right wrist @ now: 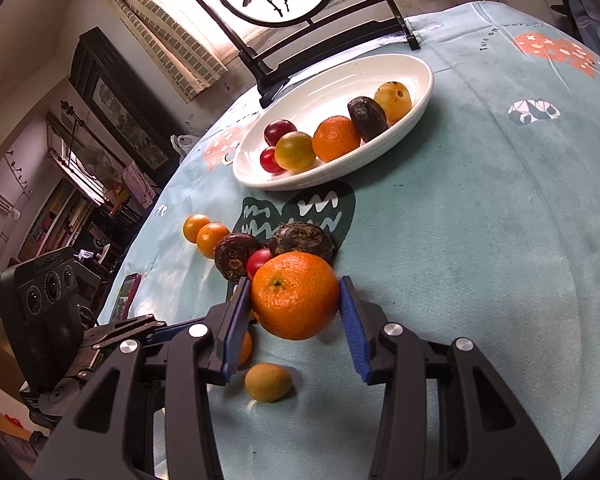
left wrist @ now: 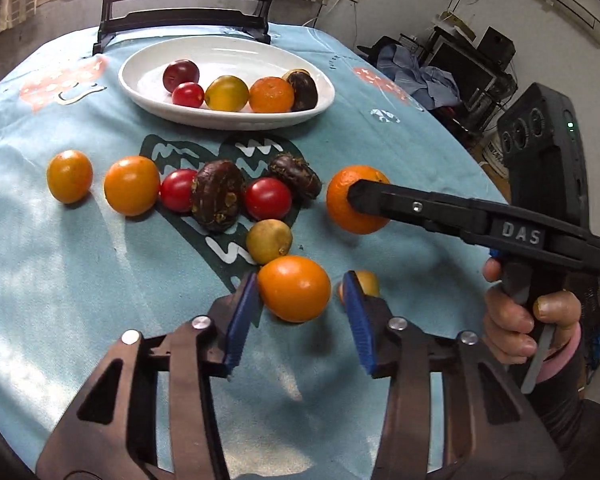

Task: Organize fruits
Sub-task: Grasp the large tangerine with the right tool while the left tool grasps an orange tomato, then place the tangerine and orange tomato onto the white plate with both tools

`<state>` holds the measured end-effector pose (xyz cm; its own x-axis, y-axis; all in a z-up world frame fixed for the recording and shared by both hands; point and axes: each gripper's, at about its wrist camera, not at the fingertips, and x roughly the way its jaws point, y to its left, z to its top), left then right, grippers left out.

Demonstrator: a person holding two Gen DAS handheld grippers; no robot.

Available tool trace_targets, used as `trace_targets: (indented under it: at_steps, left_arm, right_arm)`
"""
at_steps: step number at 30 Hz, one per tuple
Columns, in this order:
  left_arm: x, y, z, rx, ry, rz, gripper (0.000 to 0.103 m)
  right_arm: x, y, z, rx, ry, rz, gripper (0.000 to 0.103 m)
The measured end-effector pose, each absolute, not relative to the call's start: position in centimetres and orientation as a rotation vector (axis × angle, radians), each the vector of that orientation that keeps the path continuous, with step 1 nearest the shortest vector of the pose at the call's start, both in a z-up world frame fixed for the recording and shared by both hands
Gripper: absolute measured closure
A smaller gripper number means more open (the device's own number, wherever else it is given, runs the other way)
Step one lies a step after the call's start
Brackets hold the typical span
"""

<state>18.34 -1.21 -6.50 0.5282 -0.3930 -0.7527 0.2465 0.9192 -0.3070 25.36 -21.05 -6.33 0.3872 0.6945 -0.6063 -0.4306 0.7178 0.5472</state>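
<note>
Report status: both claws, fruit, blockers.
Right claw shut on mandarin, lifted. Left claw open around smooth orange fruit, right pad clear. White dish holds six. Path open.

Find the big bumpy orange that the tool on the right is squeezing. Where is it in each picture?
Left wrist view: the big orange sits right of centre, pinched at the tip of the black right tool.
Right wrist view: it fills the centre, between the blue pads.
Shared landmark: the white plate beyond it.
</note>
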Motion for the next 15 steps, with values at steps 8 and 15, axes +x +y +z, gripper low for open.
trace_targets:
  at_steps: [8,15]
  left_arm:
    - [18.88,-1.72,-7.33,-0.159,0.974,-0.357,0.064]
    - [18.24,-1.29,-6.59,-0.182,0.944,-0.371,0.064]
  right_arm:
    - [25.1,-20.95,-6.03,0.323,0.913,0.746,0.058]
    - [24.95,-20.83,-5.99,0.316,0.911,0.747,0.058]
